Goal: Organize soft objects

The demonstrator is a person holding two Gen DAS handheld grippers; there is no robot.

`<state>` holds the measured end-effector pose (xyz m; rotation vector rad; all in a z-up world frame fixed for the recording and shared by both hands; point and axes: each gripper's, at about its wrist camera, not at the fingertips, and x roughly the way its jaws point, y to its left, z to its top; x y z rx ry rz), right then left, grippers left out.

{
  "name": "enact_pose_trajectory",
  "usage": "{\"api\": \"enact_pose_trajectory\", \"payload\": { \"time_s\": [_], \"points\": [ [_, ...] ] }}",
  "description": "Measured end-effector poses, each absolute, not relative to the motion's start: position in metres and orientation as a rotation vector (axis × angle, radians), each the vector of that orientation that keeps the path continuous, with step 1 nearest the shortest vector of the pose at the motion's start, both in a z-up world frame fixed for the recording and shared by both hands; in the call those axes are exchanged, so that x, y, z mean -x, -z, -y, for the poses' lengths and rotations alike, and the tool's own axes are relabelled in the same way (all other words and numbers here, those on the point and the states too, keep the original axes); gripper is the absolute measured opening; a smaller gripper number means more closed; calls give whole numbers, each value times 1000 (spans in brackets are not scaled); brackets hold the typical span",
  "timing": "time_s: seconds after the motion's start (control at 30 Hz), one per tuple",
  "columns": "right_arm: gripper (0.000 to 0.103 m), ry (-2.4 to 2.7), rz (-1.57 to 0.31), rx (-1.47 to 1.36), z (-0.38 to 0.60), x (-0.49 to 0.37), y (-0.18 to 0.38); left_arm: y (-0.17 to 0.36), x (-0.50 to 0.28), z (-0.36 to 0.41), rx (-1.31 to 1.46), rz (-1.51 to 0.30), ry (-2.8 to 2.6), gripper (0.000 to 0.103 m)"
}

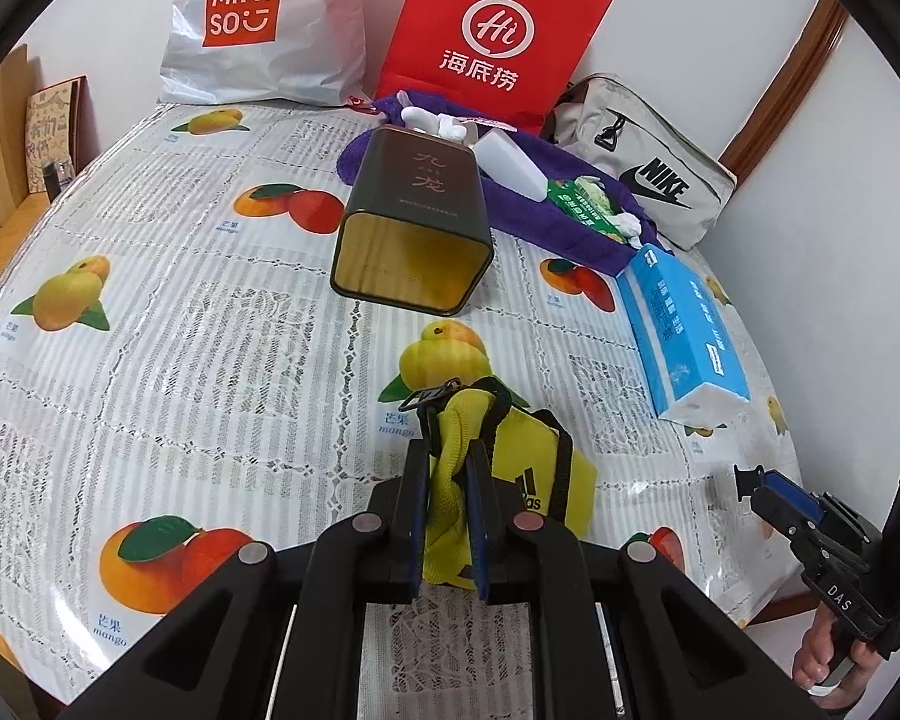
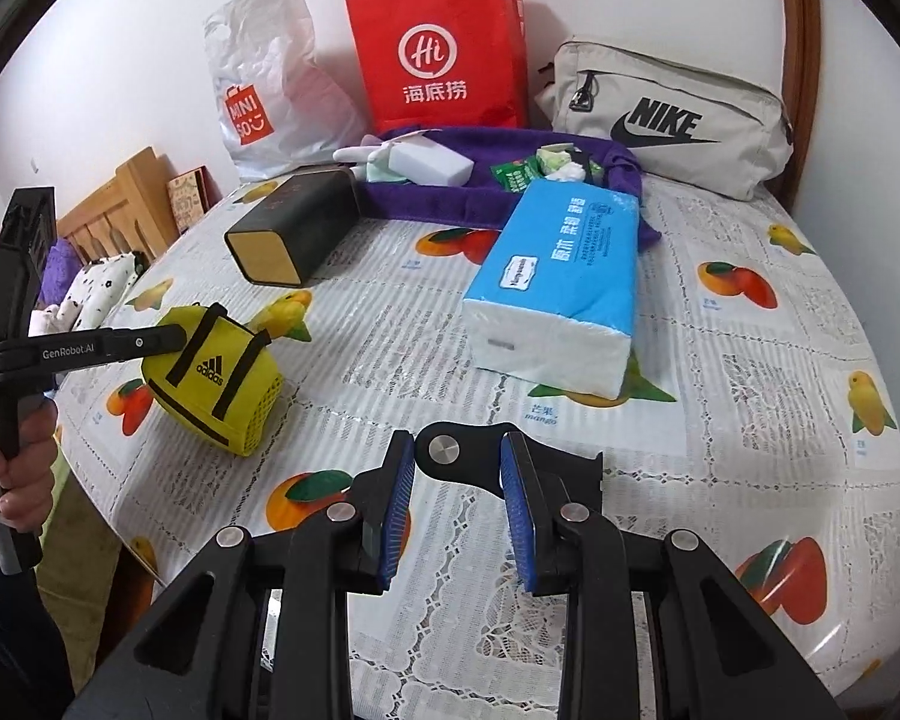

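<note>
My left gripper (image 1: 447, 450) is shut on the top edge of a small yellow adidas bag (image 1: 528, 480). The bag rests on the fruit-print tablecloth (image 1: 210, 324) near the table's front. In the right wrist view the same yellow bag (image 2: 216, 378) sits at the left with the left gripper (image 2: 177, 336) clamped on it. My right gripper (image 2: 457, 462) is open and empty above the cloth, short of a blue tissue pack (image 2: 564, 276). A purple towel (image 2: 450, 192) lies at the back with a white sponge (image 2: 432, 162) and a green packet (image 2: 516, 171) on it.
A dark tin (image 1: 414, 222) lies on its side, open end toward me. A red paper bag (image 1: 492, 30), a white Miniso bag (image 1: 258, 24) and a grey Nike pouch (image 1: 642, 156) stand along the back wall. A wooden bed frame (image 2: 120, 204) is left of the table.
</note>
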<state>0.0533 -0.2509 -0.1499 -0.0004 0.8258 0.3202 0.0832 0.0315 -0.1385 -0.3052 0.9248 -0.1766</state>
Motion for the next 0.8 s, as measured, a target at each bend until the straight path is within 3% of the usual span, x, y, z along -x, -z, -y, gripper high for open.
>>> {"api": "enact_pose_trajectory", "payload": {
  "time_s": [0.8],
  "points": [
    [29,-282,-780,-1,260,-59,113,92,-92,-30,307,-866,207,12]
  ]
}}
